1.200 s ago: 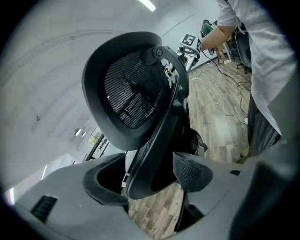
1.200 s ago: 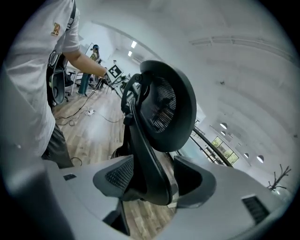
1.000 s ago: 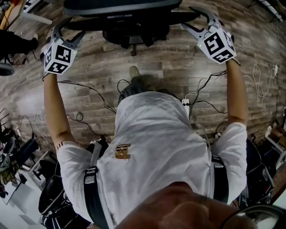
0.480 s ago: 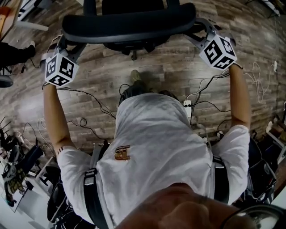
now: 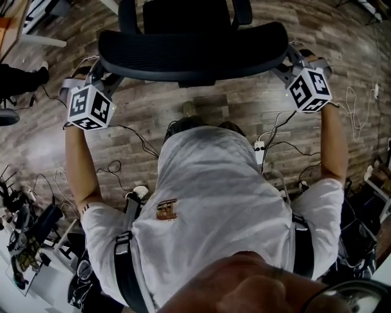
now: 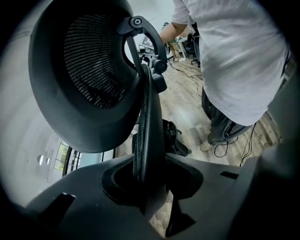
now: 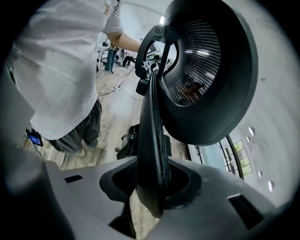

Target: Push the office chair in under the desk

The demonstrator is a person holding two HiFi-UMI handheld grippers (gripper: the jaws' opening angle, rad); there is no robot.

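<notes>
at the top of the frame, my left hand-held gripper [image 5: 102,72] and right hand-held gripper [image 5: 289,60] have just been closing; each clamps one side edge of the office chair backrest [image 5: 192,54].

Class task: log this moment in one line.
left tool: jaws just closing round chair back edge | right tool: same, opposite edge | firm grip: unclear

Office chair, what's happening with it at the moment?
A person stands behind the office chair, a tool in each hand. The left tool is at the left end of the backrest, the right tool at its right end. Both sets of jaws have just been closing and now pinch the backrest rim. No desk shows in these views.
</notes>
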